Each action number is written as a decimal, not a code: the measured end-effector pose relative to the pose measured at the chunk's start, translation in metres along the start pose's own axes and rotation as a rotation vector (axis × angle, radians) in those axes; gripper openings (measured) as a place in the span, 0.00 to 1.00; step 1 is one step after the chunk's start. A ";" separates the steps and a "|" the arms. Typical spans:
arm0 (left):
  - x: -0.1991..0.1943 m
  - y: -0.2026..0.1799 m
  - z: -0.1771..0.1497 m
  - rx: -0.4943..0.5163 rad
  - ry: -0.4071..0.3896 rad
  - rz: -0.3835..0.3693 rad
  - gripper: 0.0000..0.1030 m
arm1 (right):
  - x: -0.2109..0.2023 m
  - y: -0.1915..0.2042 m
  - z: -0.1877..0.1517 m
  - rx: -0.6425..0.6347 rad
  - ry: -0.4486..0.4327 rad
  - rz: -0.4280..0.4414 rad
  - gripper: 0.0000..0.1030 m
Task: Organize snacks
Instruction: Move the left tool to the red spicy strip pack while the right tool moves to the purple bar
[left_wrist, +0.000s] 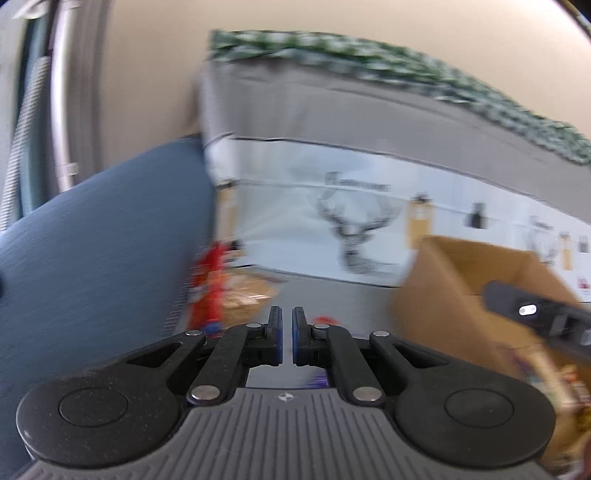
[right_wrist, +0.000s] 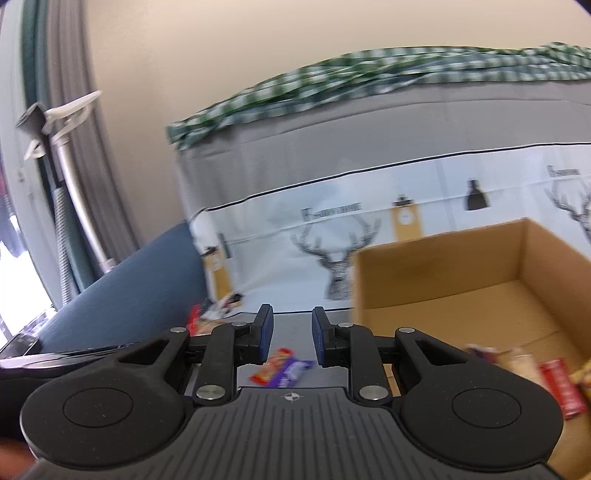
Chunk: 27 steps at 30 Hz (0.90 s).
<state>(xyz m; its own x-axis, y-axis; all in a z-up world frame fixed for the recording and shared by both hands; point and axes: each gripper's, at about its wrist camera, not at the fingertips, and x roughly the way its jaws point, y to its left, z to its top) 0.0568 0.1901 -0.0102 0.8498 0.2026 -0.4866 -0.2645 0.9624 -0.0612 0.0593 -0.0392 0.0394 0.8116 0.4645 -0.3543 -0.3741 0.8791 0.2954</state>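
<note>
Grey tabletop (right_wrist: 291, 325) backed by deer-print cloth (right_wrist: 332, 258) | left gripper (left_wrist: 287, 334) closed, empty | right gripper (right_wrist: 291, 338) parted, empty; snack bars (right_wrist: 282, 367) just below, cardboard box (right_wrist: 443, 280) to its right | risk: motion blur, so bars may be missed or pushed.

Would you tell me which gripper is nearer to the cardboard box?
Right. The right gripper is beside the cardboard box, at its near-left corner; the left gripper is farther to the box's left.
</note>
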 end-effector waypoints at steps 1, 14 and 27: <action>0.003 0.005 -0.002 0.009 -0.009 0.026 0.04 | 0.004 0.006 -0.003 -0.005 0.005 0.014 0.24; 0.061 0.025 -0.020 0.060 -0.006 0.147 0.21 | 0.089 0.038 -0.054 -0.077 0.165 0.014 0.32; 0.107 0.027 -0.023 0.037 0.052 0.191 0.32 | 0.167 0.013 -0.085 0.007 0.358 -0.095 0.48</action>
<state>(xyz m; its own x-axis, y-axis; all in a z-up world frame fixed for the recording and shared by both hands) 0.1303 0.2340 -0.0842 0.7608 0.3732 -0.5310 -0.4009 0.9136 0.0676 0.1517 0.0589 -0.0913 0.6335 0.3898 -0.6684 -0.3001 0.9200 0.2521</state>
